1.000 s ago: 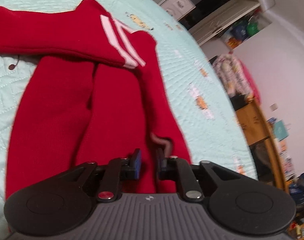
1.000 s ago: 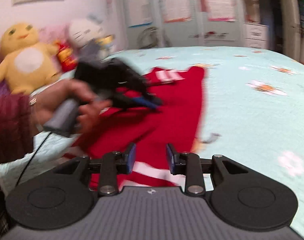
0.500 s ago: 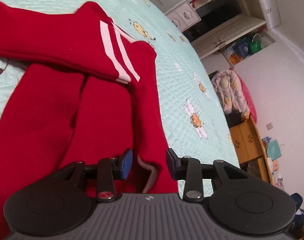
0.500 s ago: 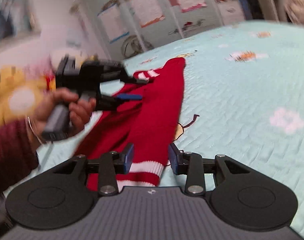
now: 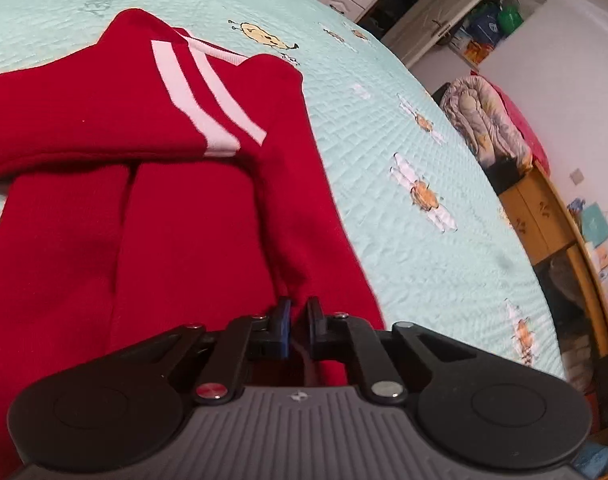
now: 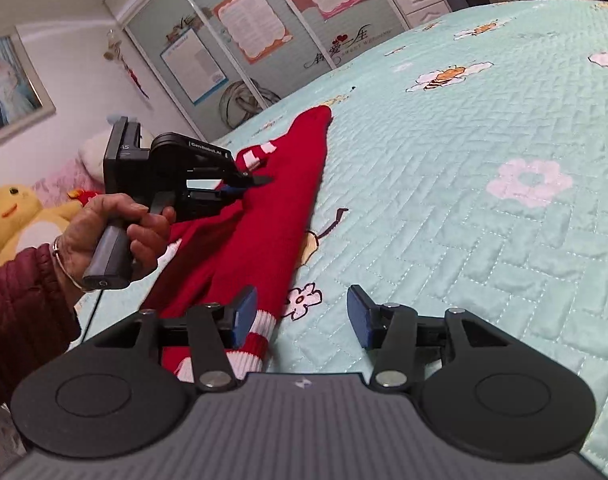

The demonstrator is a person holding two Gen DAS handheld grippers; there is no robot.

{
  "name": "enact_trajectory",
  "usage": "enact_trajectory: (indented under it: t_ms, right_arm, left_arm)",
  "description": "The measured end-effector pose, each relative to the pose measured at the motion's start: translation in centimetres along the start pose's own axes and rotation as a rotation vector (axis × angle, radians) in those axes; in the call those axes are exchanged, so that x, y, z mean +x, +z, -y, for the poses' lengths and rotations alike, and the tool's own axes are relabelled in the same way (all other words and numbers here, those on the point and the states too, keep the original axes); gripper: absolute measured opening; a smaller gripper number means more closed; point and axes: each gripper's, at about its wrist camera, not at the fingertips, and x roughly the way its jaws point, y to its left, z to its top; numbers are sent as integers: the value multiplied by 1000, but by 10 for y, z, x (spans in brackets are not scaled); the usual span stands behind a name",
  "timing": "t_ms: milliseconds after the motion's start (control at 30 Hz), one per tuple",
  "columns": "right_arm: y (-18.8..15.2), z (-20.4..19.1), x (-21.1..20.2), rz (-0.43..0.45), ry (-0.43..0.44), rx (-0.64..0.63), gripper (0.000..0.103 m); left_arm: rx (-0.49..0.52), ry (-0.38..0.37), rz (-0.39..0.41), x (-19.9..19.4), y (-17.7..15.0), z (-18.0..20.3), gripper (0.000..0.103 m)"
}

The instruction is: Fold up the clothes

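Left hand-held gripper pinching red sweater, right hand-held gripper agape

Red garment cut off left.

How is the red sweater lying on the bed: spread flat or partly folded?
Partly folded. On the red sweater, a sleeve with white stripes lies across the body, and one side is turned inward along a lengthwise crease.
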Motion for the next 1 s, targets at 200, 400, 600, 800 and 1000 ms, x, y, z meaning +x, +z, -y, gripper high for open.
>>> enact_trajectory:
  t_ms: [200, 400, 600, 800, 1000]
  right_arm:
    - [10, -9, -3, 14, -10, -42, 52]
    - [29, -21, 12, 40, 144, 12, 52]
    - [17, -33, 57, -80, 186, -2, 49]
    - [18, -38, 59, -150, 180, -80, 41]
    - [45, -22, 59, -69, 226, -25, 43]
  left_arm:
    - [-68, -32, 39, -9, 0, -11, 34]
    - [-136, -63, 78, -17, 1, -22, 38]
    - [-79, 21, 83, -3, 4, -18, 17]
    - [-10, 71, 96, 4, 6, -12, 8]
    - [10, 42, 111, -3, 10, -10, 8]
